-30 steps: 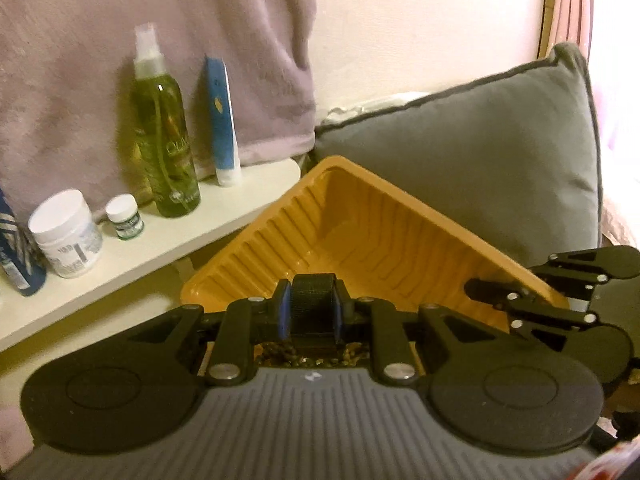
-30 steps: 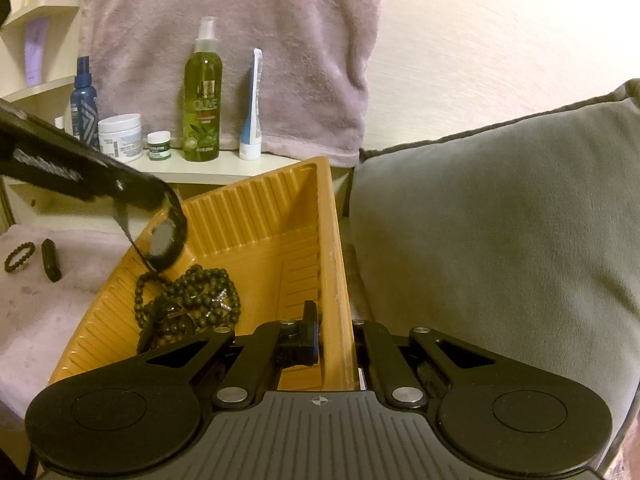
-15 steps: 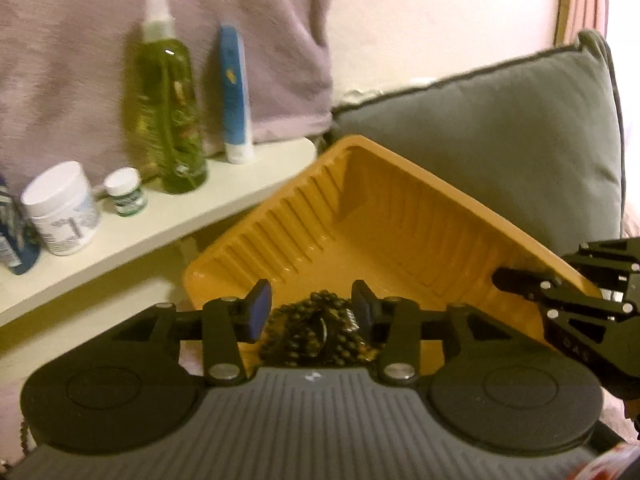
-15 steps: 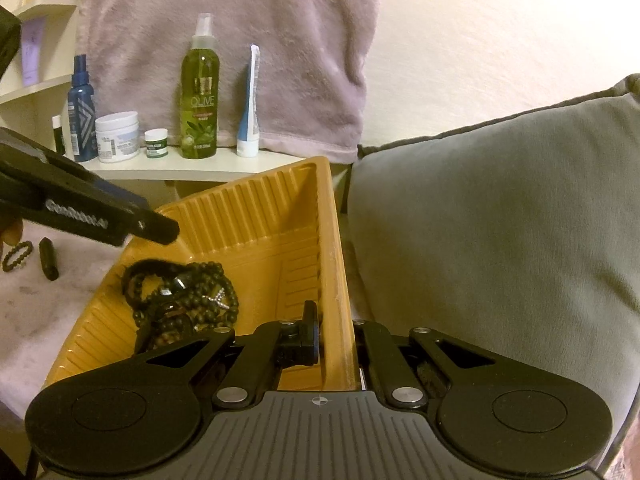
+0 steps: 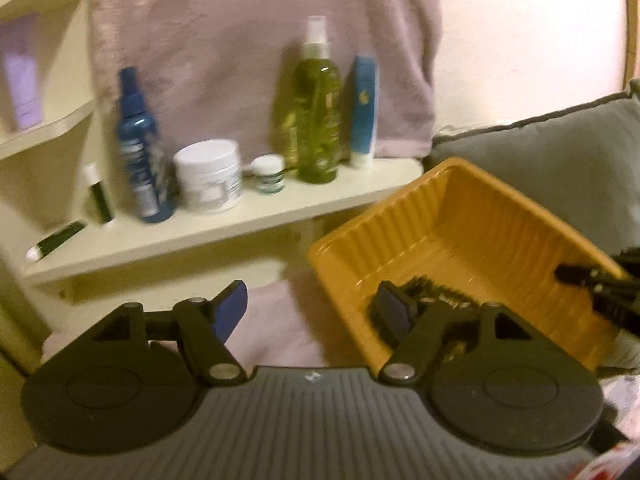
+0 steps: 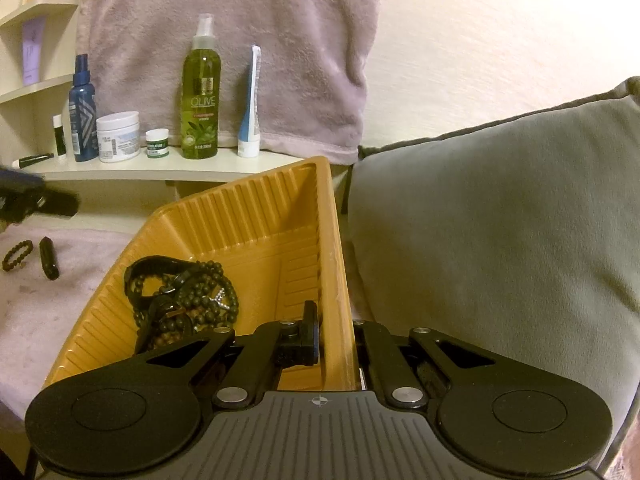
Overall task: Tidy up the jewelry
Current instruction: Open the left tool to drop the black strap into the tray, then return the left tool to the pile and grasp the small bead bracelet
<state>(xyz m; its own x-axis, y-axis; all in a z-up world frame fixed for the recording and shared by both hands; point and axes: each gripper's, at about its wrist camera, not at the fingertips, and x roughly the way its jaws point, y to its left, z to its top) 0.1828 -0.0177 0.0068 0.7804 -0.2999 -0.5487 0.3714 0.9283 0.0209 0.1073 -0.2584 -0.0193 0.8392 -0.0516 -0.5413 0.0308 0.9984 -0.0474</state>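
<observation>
An orange ribbed tray [image 6: 248, 216] rests tilted against a grey cushion, and my right gripper [image 6: 336, 340] is shut on its right wall. A heap of dark bead necklaces [image 6: 184, 300] lies in the tray's near left corner. My left gripper [image 5: 312, 308] hangs over the tray's left rim, its jaws opening with nothing between them; the beads [image 5: 436, 296] show just behind its right finger. In the right wrist view its tip [image 6: 40, 202] reaches in from the left edge. On the pink cloth left of the tray lie a dark bead bracelet [image 6: 18, 254] and a small dark stick [image 6: 49, 263].
A white shelf [image 5: 224, 236] behind the tray holds a green spray bottle [image 6: 200, 92], a blue bottle [image 6: 83, 112], two white jars and a blue tube. A mauve towel [image 6: 240, 20] hangs above it. The grey cushion [image 6: 500, 220] fills the right side.
My left gripper opened, left the beads in the tray and swung left past its rim. The right gripper and the tray stayed still.
</observation>
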